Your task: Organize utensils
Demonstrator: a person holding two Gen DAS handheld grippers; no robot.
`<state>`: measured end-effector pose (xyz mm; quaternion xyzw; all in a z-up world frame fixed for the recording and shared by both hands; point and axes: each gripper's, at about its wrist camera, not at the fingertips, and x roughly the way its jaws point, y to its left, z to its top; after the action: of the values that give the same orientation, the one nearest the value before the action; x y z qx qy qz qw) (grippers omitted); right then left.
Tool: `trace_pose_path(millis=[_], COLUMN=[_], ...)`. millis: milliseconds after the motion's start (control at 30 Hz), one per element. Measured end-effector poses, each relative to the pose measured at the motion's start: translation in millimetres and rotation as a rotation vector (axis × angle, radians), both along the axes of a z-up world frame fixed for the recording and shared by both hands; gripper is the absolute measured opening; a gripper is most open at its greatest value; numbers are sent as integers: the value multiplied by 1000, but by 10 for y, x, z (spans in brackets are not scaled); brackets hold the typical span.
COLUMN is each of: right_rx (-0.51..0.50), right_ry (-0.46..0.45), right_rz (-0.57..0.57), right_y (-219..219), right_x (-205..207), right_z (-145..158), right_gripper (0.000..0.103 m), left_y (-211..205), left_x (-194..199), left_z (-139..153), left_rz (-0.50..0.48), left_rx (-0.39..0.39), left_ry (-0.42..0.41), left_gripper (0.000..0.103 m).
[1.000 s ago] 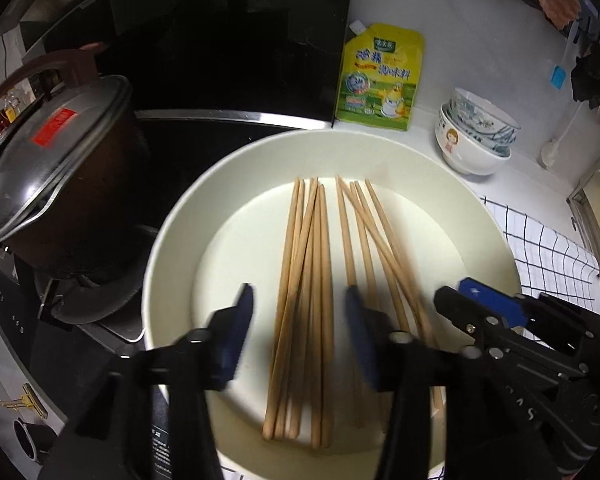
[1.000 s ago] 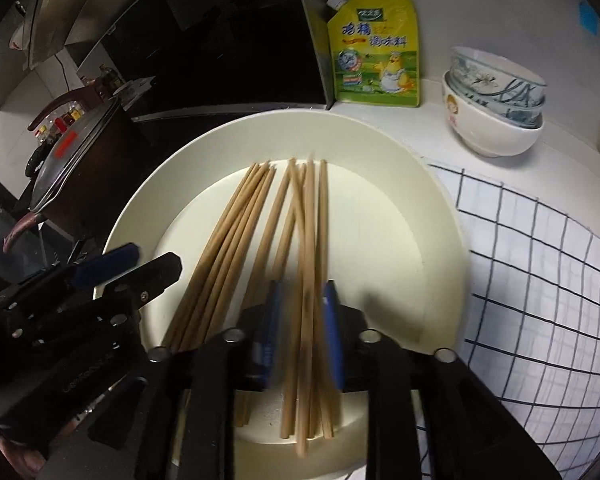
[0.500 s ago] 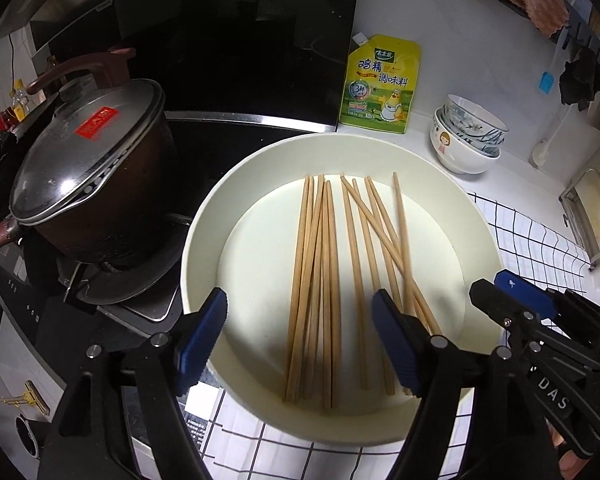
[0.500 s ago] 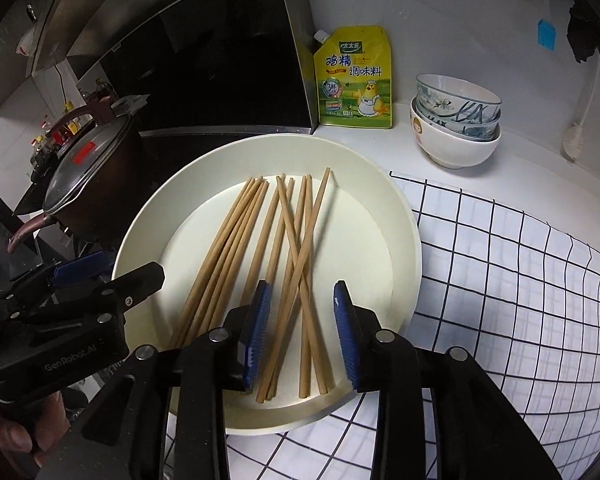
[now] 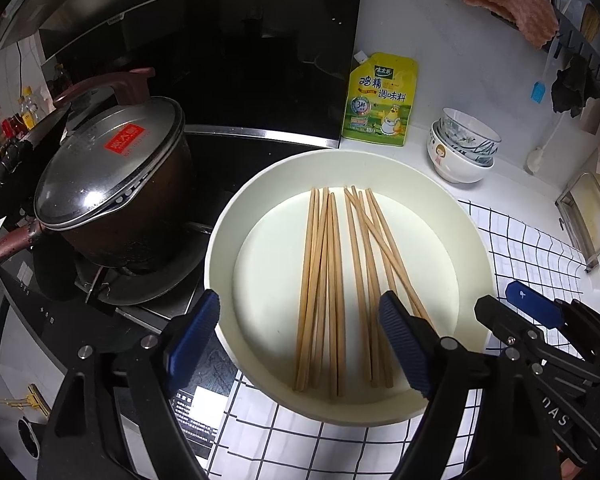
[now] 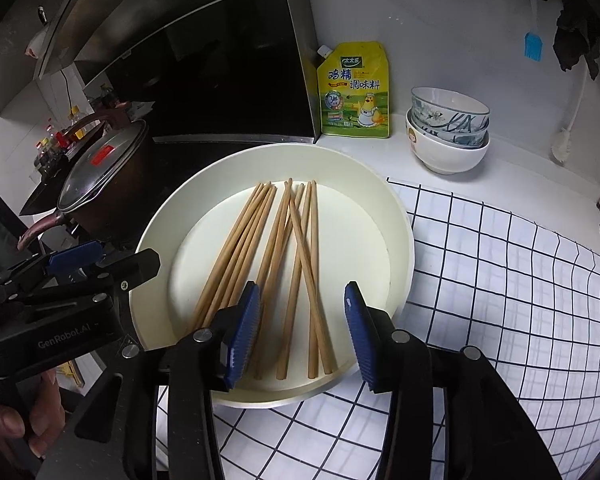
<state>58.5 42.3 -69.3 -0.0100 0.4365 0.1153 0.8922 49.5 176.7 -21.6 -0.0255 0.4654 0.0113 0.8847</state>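
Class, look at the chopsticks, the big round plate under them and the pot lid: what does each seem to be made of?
Chopsticks: probably bamboo or wood, matte tan. Plate: likely ceramic or melamine, smooth cream, soft sheen. Pot lid: apparently glass, metal-rimmed, reflective.

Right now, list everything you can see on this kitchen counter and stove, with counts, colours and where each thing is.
chopsticks: about a dozen, tan wood, lying in the plate in two loose groups
plate: one, cream, between stove and cloth
checked cloth: one, white with black lines, right of the plate
pot: one, dark with metal lid, on the stove at left
seasoning pouch: one, yellow, against the wall
bowls: stacked, white and blue-patterned, right of the pouch
pink cloth: one, hanging on the wall rack
left gripper: black with blue pads, open over the plate, nothing between
right gripper: same, open, jaws just opening
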Motion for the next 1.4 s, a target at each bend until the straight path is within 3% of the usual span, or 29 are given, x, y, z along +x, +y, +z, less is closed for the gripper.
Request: trace_pose_path(millis=[333,500,1400], right_rx=[-6,-10,-46], right_ry=[-18,-29,-14], right_rz=[-3,-17,-31], right_y=[10,-4,14], right_x=[-76,-106,-117], right_z=[60,93,67], right_gripper=[50,62,68], left_y=[22,40,103], left_x=[-65,-101,-96], left_z=[49,79,13], left_rz=[6,10,57], left_rx=[-5,-10,42], left_ry=[-6,-9,24], left_gripper=[84,92,97])
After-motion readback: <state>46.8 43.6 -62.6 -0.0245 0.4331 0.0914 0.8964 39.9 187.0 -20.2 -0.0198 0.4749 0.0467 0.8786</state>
